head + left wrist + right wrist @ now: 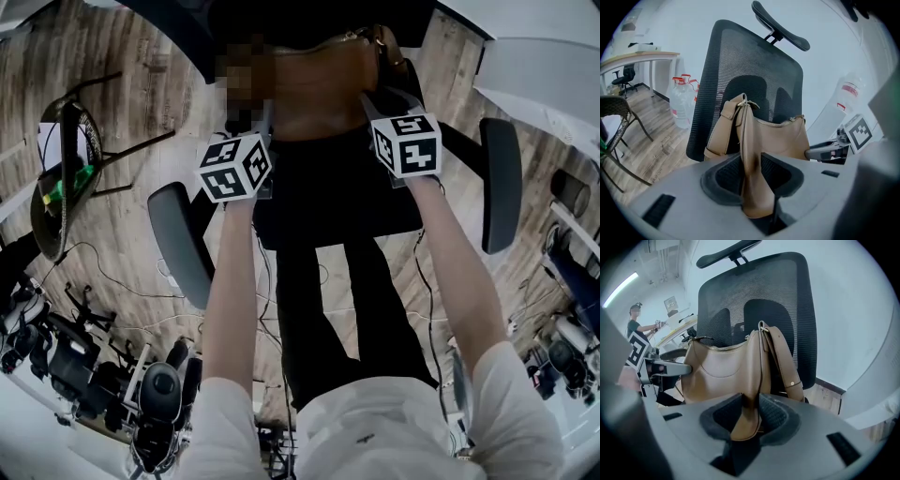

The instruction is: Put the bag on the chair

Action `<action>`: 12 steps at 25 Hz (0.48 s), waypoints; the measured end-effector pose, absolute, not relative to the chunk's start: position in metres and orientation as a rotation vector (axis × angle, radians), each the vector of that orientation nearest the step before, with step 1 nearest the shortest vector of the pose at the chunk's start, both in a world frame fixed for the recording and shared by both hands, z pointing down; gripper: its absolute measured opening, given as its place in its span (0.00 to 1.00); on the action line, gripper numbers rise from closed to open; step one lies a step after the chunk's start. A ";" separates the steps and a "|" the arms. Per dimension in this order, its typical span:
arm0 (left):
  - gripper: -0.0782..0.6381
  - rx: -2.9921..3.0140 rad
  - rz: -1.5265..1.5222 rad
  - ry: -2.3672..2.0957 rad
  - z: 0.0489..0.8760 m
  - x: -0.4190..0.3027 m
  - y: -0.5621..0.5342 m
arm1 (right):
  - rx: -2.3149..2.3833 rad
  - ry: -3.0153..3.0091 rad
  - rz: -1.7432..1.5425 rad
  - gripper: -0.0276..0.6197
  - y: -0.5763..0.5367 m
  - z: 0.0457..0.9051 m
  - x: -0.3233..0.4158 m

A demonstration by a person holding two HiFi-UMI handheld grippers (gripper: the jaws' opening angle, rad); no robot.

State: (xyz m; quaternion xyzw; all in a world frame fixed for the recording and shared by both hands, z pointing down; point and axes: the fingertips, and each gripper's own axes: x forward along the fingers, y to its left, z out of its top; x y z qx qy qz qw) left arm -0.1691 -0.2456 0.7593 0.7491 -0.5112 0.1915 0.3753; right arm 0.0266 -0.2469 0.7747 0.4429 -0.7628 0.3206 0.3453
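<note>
A tan leather bag stands on the seat of a black mesh office chair, leaning against its backrest. Its strap runs from the bag's top down between the jaws of my left gripper; those jaws stand slightly apart, with a dark gap beside the strap. My right gripper is shut on the other end of the strap, on the bag's right side. In the head view both marker cubes hover over the seat's front, just short of the bag.
The chair's grey armrests flank my arms. A wicker chair stands on the wood floor to the left. Water bottles and a desk lie beyond it. Cables and equipment lie behind me.
</note>
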 end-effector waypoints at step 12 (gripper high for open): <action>0.35 1.943 0.494 -1.340 0.759 -0.167 -0.251 | 1.158 -2.014 0.848 0.41 -0.252 0.777 0.022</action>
